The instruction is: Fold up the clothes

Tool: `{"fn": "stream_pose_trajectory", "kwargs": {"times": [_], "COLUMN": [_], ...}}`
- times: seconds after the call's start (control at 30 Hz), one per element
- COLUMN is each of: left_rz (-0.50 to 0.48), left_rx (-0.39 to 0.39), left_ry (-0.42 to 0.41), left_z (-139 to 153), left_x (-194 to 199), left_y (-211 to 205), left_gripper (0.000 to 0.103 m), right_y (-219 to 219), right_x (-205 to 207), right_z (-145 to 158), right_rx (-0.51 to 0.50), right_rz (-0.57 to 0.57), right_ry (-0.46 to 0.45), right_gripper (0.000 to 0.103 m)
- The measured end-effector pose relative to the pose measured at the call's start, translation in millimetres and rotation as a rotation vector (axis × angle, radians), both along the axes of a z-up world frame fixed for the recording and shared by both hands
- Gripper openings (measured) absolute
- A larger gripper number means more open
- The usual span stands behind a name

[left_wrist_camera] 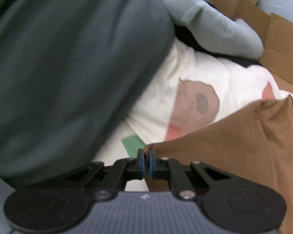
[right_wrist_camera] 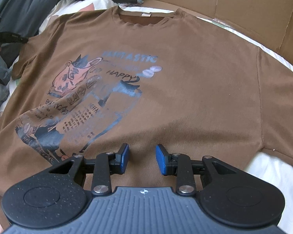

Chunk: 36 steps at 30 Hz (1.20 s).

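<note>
A brown T-shirt (right_wrist_camera: 185,97) with a blue and pink print lies face up, spread flat, collar at the far side. My right gripper (right_wrist_camera: 142,158) hovers open over its lower middle, blue pads apart with only cloth beneath them. In the right wrist view my left gripper (right_wrist_camera: 25,39) sits at the far left, at the tip of the shirt's left sleeve. In the left wrist view the left gripper (left_wrist_camera: 146,161) is shut on the pinched sleeve edge of the brown T-shirt (left_wrist_camera: 234,146), which is drawn into a taut point.
The shirt rests on a white printed sheet (left_wrist_camera: 185,74). A dark grey garment (left_wrist_camera: 68,78) bulks at the left, a light blue cushion (left_wrist_camera: 205,25) lies behind it, and cardboard (right_wrist_camera: 244,9) walls the far and right sides.
</note>
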<state>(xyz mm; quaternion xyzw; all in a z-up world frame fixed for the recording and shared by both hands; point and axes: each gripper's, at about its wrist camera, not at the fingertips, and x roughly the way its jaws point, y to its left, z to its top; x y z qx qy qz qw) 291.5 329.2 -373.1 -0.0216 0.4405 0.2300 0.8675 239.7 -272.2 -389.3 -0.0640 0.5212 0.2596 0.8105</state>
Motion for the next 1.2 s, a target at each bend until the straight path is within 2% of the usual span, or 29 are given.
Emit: {"fn": "stream_pose_trajectory", "kwargs": {"times": [0.33,0.57,0.67,0.77,0.87,1.2], "left_rz": [0.028,0.043,0.073,0.124,0.148,0.078], "left_rx": [0.061,0.064,0.048,0.015,-0.022,-0.119], "left_ry": [0.042,0.077,0.125,0.083,0.087,0.059], "left_z": [-6.0,-19.7,-36.0,-33.4,-28.0,-1.2], "left_x": [19.6,33.7,41.0,37.1,28.3,-23.0], "left_y": [12.3,19.2,22.4,22.1,19.6,-29.0], "left_gripper": [0.005,0.005,0.01,0.012,0.013,0.024], "right_y": [-4.9,-4.4,-4.7,-4.5,-6.8,-18.9], "right_x": [6.1,8.3,8.9,7.8,7.7,3.7], "right_z": [-5.1,-6.7,-7.7,-7.2,-4.4,-0.4], "right_rx": [-0.052,-0.079,-0.082,-0.081,-0.064,-0.029], "right_rz": [-0.027,-0.001,0.0,-0.011,-0.03,-0.072], "right_ry": [0.0,0.011,0.015,0.013,0.014,-0.009], "right_gripper": [0.037,0.037,0.037,0.037,0.038,0.038]}}
